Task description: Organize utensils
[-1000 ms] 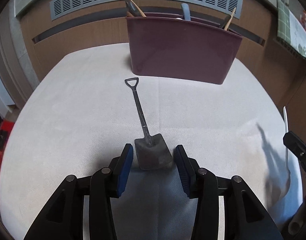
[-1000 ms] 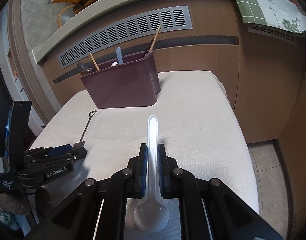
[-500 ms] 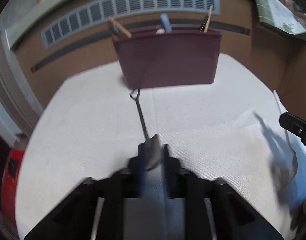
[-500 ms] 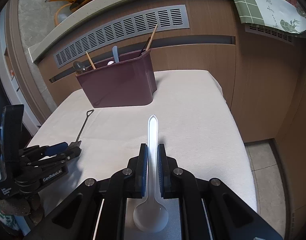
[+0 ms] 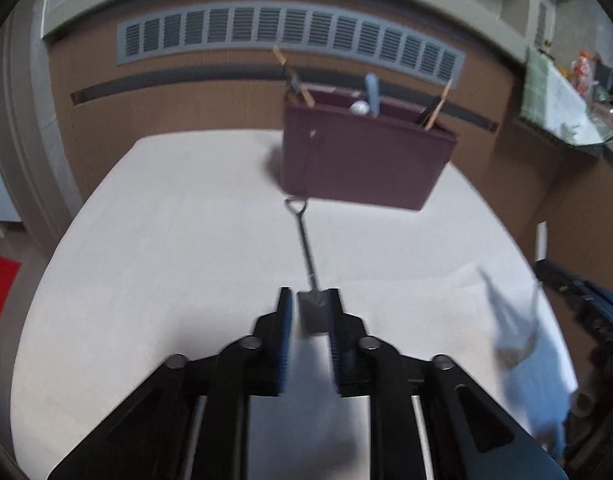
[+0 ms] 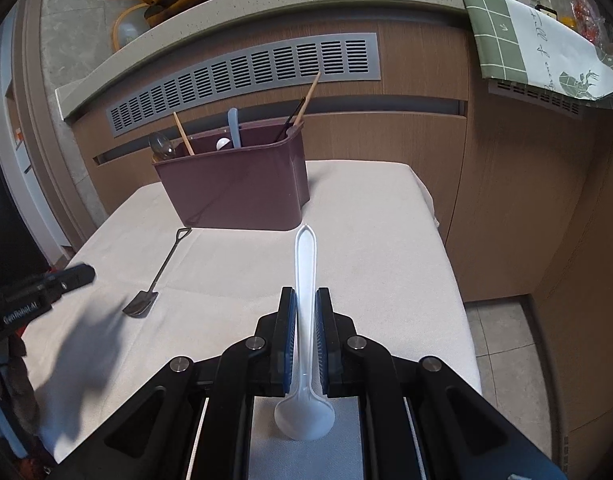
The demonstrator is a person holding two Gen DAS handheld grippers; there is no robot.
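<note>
Counts, both views.

- Grippers: 2, left gripper (image 5: 311, 308) and right gripper (image 6: 305, 308).
- Loose utensils: 2. One shovel-shaped spoon (image 6: 158, 276) at 9 o'clock on the table (image 6: 386, 240); one white plastic spoon (image 6: 305, 320) at 6 o'clock.
- Holders: 1 maroon caddy (image 6: 234, 192), at 12 o'clock.
- Items standing in it, visible: 6. One metal spoon (image 6: 161, 146), one wooden stick (image 6: 183, 134), one white round end (image 6: 223, 143), one blue handle (image 6: 234, 128), one dark stick (image 6: 294, 118), one second wooden stick (image 6: 311, 94).
- Green checked cloths: 1 (image 6: 502, 32), at 2 o'clock.

Seemingly "GenRobot.AI" on left gripper (image 6: 80, 274)
</note>
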